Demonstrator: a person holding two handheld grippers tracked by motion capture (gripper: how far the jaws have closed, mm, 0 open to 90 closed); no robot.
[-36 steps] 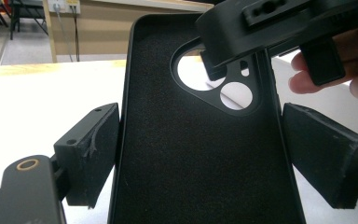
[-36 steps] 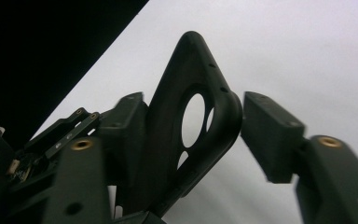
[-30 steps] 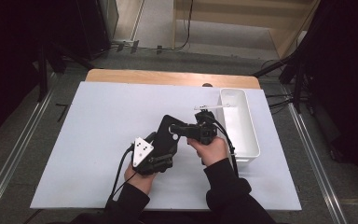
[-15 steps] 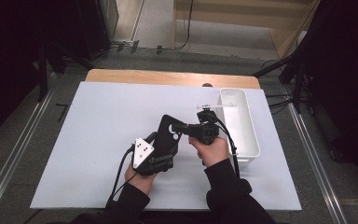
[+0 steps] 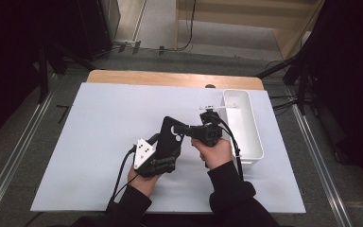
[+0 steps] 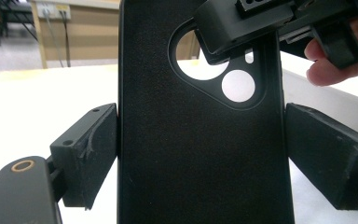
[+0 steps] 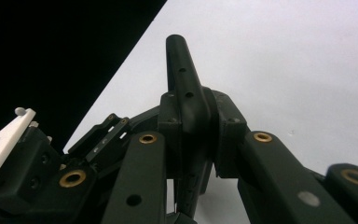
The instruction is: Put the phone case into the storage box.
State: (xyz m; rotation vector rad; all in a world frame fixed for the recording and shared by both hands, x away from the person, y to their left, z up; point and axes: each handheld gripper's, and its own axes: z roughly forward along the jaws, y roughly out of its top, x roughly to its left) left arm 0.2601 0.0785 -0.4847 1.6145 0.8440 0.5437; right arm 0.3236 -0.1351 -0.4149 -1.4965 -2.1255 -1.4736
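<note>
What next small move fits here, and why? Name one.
Probably lift the right tool slightly to peel the phone case's edge. Its jaws have just closed on that edge by the camera cutout, while the left tool clamps the case's sides.

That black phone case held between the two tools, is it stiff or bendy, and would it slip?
The phone case is probably light: it looks like an empty shell with open camera holes. It may flex somewhat, being thin. Its matte, grainy surface likely resists slipping between the left gripper jaws.

Dim room, lit table
Grey concrete floor; black curtains at 9 and 3 o'clock; pale wooden furniture at 12; metal floor rails flanking white-topped table.
</note>
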